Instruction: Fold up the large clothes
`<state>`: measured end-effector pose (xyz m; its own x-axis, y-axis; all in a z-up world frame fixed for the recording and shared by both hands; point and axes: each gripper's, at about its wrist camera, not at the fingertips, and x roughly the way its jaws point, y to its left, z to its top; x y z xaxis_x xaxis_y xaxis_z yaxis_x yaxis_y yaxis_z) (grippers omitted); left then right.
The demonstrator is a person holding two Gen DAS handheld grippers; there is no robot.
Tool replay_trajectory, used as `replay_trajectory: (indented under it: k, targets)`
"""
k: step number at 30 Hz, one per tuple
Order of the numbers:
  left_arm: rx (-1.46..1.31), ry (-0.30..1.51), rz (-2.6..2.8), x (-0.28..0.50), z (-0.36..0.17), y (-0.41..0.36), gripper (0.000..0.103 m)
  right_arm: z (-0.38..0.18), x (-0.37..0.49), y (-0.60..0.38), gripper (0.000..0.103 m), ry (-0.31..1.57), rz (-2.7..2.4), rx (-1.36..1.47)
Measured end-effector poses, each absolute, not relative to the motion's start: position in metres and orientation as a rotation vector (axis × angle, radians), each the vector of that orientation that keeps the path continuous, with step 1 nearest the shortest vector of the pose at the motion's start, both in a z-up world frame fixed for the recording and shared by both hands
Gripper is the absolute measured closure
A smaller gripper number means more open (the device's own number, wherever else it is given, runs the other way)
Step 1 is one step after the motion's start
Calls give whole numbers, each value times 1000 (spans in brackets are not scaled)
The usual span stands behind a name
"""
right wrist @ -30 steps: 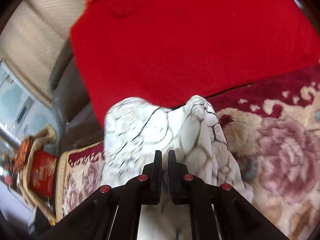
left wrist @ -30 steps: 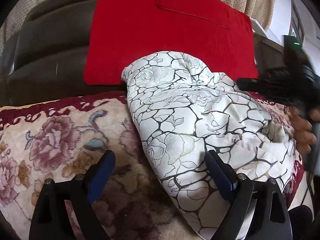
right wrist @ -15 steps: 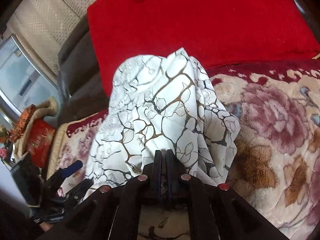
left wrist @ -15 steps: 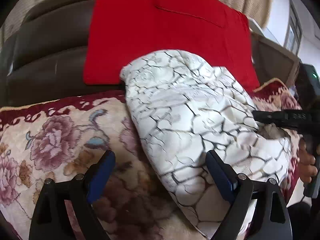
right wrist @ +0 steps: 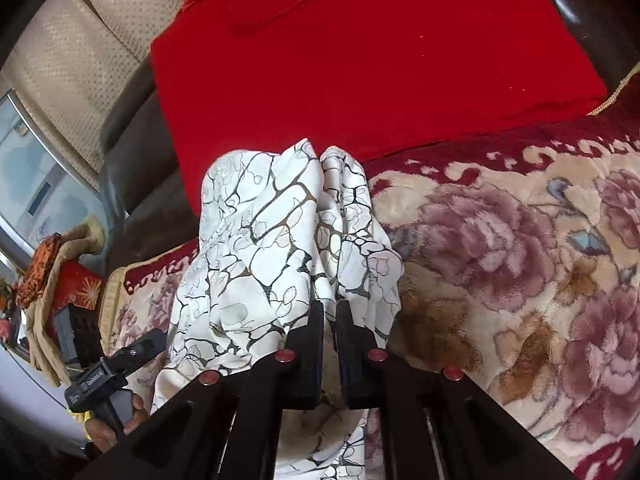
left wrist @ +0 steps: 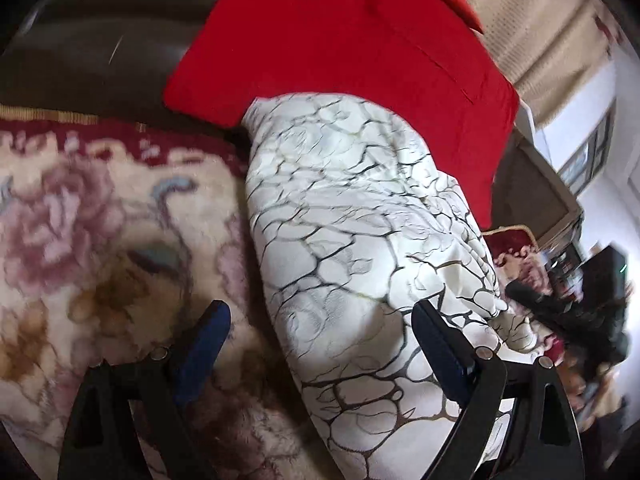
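A white garment with a dark crackle print (left wrist: 352, 240) lies bunched in a long heap on a floral blanket (left wrist: 100, 220). My left gripper (left wrist: 320, 340) is open above the heap's near end, with its right finger over the cloth and its left finger over the blanket. My right gripper (right wrist: 330, 320) is shut on a fold of the same garment (right wrist: 272, 240) and holds it bunched up over the blanket (right wrist: 500, 260). The right gripper also shows at the right edge of the left wrist view (left wrist: 568, 312).
A red cushion (left wrist: 352, 48) leans on the dark sofa back (left wrist: 100, 40) behind the garment; it also shows in the right wrist view (right wrist: 360, 60). A beige curtain (right wrist: 72, 40) and cluttered items (right wrist: 52, 280) lie to the left there.
The right gripper has moved lower and toward the sofa's front edge with the cloth in it. The left gripper has tilted and moved closer over the garment, jaws still open.
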<state>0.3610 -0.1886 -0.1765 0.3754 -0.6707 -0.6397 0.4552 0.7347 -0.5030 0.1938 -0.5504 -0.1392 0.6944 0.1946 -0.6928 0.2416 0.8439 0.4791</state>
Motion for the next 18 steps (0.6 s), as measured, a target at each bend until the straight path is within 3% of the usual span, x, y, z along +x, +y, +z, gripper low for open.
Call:
replay_trajectory:
  k: [5, 8, 12, 18]
  targets:
    - [10, 879, -719, 340, -169, -222, 11, -125, 201, -517, 94, 826, 121, 506]
    - [151, 800, -681, 326, -164, -236, 10, -145, 201, -498, 93, 940, 119, 438]
    - [158, 798, -664, 325, -163, -237, 10, -167, 193, -503, 96, 930, 122, 461]
    - [141, 803, -663, 328, -161, -230, 10, -136, 207, -500, 96, 890, 120, 431]
